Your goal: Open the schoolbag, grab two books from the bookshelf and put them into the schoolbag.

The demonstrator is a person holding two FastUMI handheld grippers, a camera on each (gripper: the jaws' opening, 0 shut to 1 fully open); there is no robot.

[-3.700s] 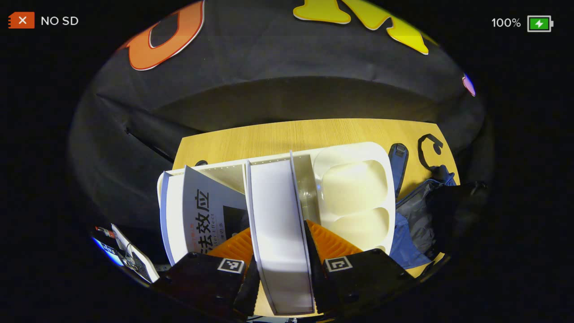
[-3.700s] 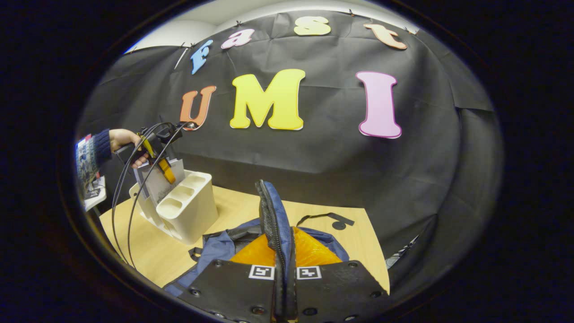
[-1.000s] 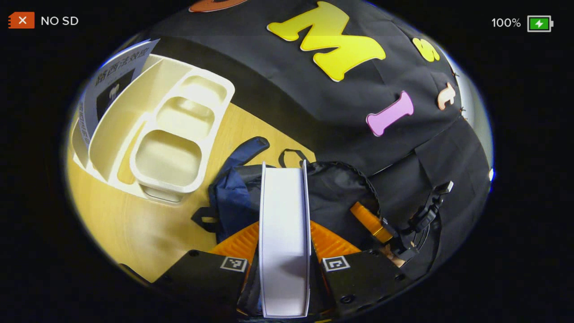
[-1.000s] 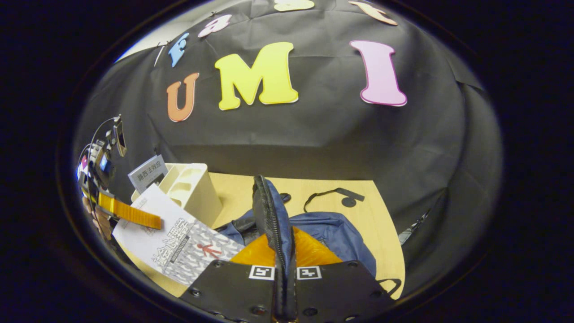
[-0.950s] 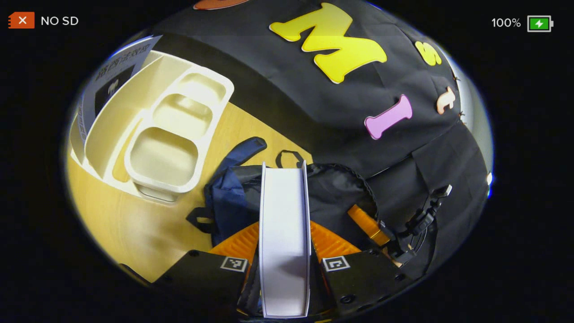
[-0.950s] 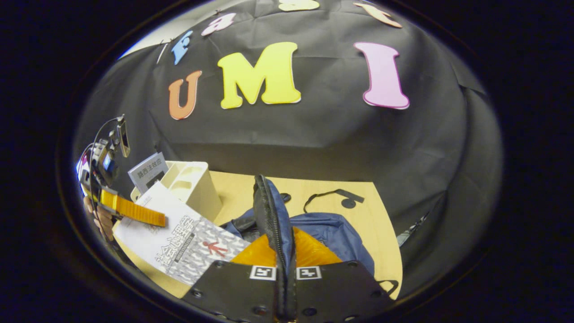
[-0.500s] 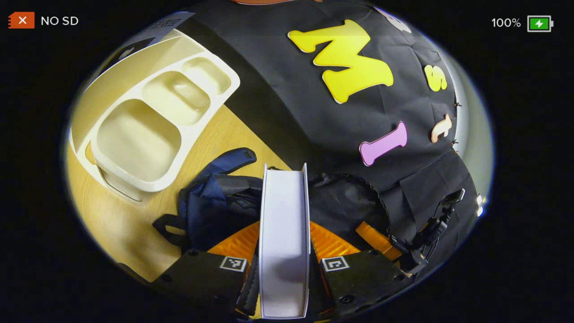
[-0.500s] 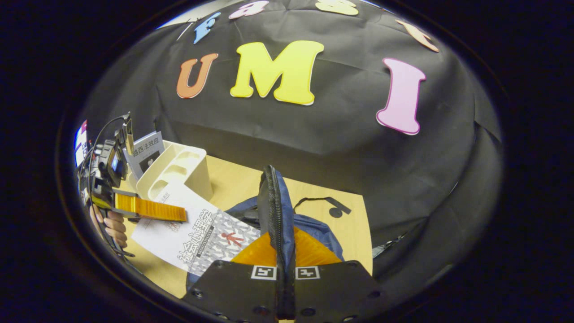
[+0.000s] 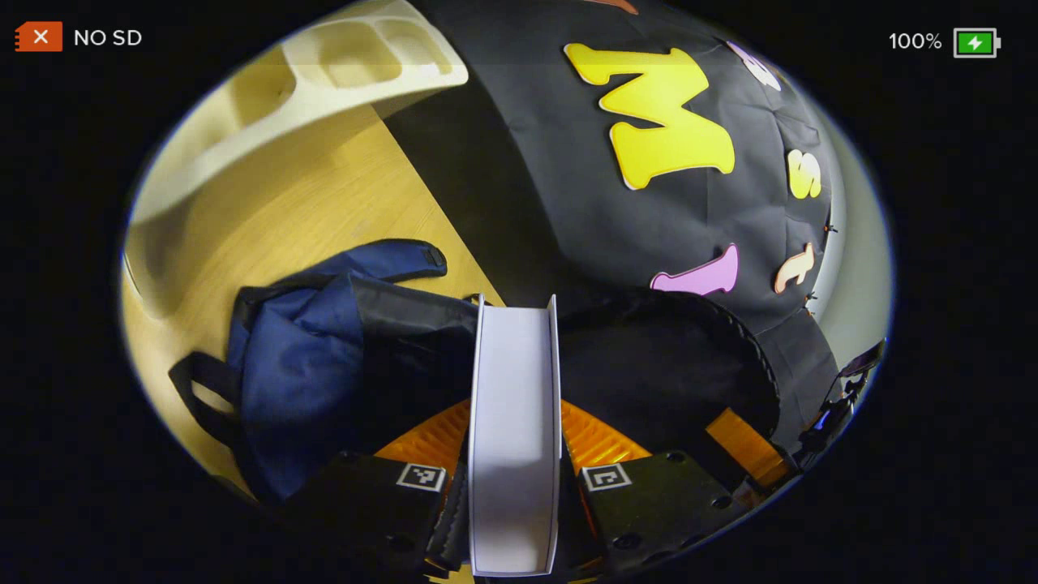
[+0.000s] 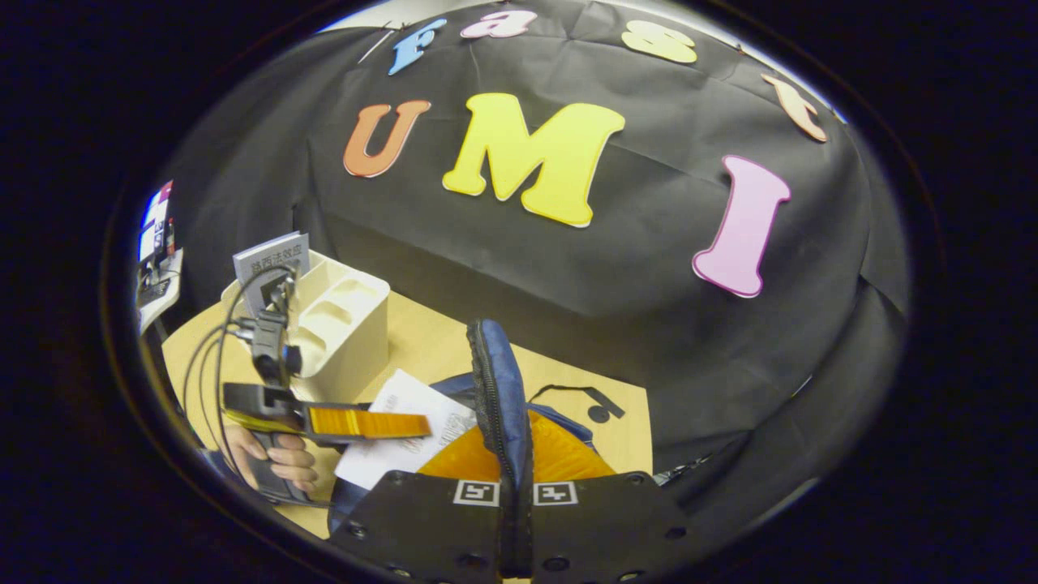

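- I am putting the first book (image 9: 514, 422) into the schoolbag (image 9: 300, 357).
- My left tongs (image 9: 514, 487) grip the book, its far end at the bag's dark opening.
- My right tongs (image 10: 516, 495) pinch the zipper edge (image 10: 495, 389), holding the bag open.
- Next I should push the book deeper, then release.
- A second book (image 10: 272, 258) stands in the bookshelf (image 10: 345, 320) on the surface (image 10: 422, 341).

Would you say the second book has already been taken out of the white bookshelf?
No, in the right gripper view one book stands in the back slot of the bookshelf.
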